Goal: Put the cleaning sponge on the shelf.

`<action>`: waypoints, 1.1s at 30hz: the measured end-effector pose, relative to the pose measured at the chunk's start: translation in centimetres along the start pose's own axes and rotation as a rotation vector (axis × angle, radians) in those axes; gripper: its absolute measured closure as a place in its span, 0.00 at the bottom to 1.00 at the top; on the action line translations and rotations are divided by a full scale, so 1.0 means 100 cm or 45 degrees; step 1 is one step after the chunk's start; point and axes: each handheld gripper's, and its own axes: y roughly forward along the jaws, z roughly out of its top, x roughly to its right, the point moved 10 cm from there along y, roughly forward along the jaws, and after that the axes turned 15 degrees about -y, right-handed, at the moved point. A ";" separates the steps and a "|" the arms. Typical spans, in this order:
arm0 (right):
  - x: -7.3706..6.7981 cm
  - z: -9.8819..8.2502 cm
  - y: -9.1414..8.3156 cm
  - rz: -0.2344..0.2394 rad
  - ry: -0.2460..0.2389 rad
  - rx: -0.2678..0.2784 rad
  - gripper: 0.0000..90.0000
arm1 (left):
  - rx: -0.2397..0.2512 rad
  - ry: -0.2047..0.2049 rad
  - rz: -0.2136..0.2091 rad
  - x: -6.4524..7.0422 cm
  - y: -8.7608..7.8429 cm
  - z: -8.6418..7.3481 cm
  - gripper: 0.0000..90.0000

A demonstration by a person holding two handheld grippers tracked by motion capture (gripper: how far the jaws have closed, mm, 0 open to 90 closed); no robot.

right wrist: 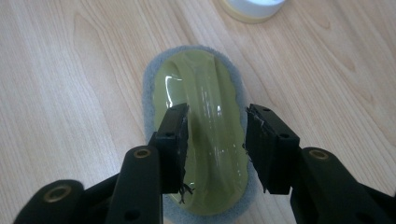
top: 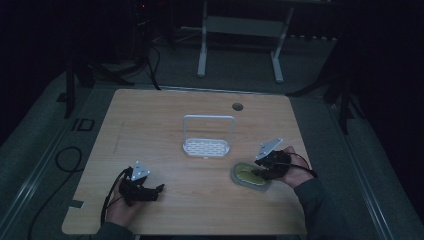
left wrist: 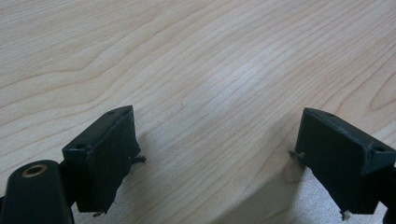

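Near the front left of the wooden table (top: 150, 125), left gripper (top: 146, 190) held low in the person's left hand (top: 119, 207), jaws spread wide over bare wood in the left gripper view, nothing between them. Farther along, toward the middle, a white wire rack (top: 207, 137) standing upright, well apart from both grippers. At the front right, an oval scrubbing pad (right wrist: 205, 135) — grey felt base, glossy olive-green handle ridge on top — lying flat on the table. Over it, right gripper (right wrist: 217, 140), jaws parted and straddling the green ridge on either side; contact with the pads hard to tell.
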 end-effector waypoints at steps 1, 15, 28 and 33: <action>0.000 0.000 0.001 0.002 -0.008 -0.009 0.66 | 0.000 0.000 0.000 0.000 0.000 0.000 0.14; 0.000 0.003 0.009 0.071 -0.058 -0.099 0.71 | 0.000 0.000 0.000 0.000 0.000 0.000 0.14; 0.000 0.004 0.011 0.118 -0.119 -0.192 0.73 | 0.000 -0.002 -0.001 0.000 0.000 0.000 0.14; 0.000 0.004 0.013 0.142 -0.131 -0.232 0.73 | 0.000 -0.002 -0.001 0.000 0.000 0.000 0.14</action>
